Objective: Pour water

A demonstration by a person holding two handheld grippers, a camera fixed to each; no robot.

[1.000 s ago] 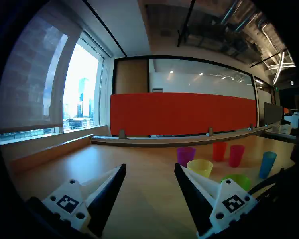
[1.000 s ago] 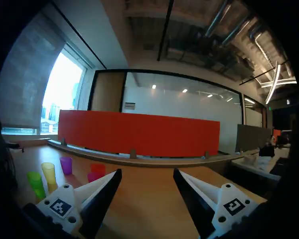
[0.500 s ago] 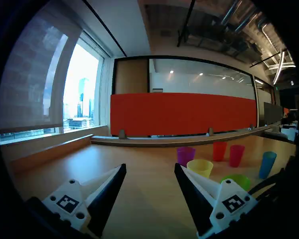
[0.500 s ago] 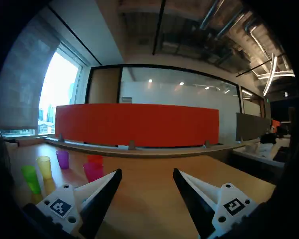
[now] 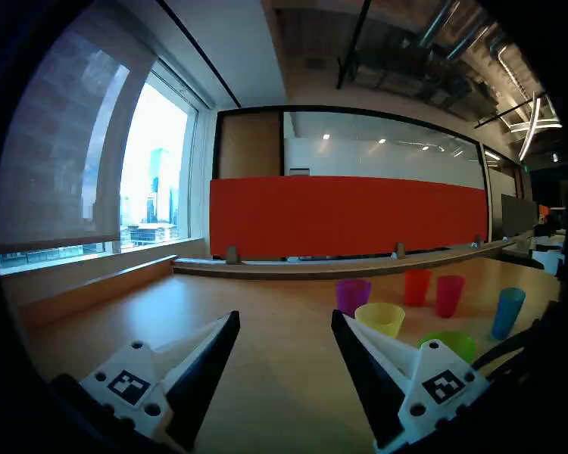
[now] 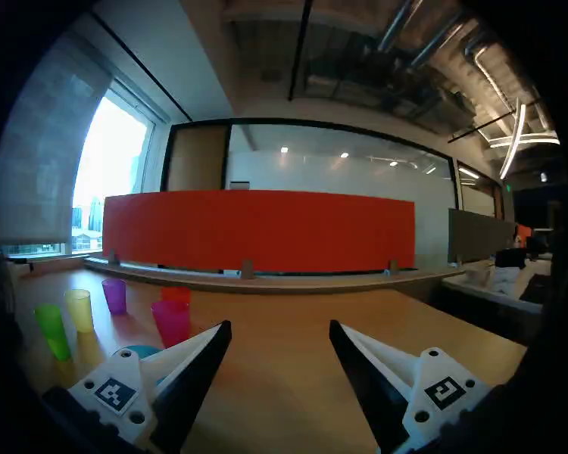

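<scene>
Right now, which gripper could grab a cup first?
Probably the left gripper: it's open, and the yellow cup sits close beside its fingertip, looking big. The right gripper is open too, but the pink cup beside it looks smaller, farther off.

Left tongs [image 5: 284, 327] and right tongs [image 6: 280, 335] both level, fingers spread wide, nothing between them.

Six plastic cups stand upright and apart on the wooden worktop [image 5: 284, 318], grouped to the right in the left gripper view. The purple cup [image 5: 353, 295], red cup [image 5: 416, 287] and pink cup [image 5: 449, 295] stand farthest. The yellow cup [image 5: 380, 318] is nearer, the blue cup [image 5: 508, 312] rightmost, and the green cup [image 5: 448, 343] nearest, partly hidden.
</scene>
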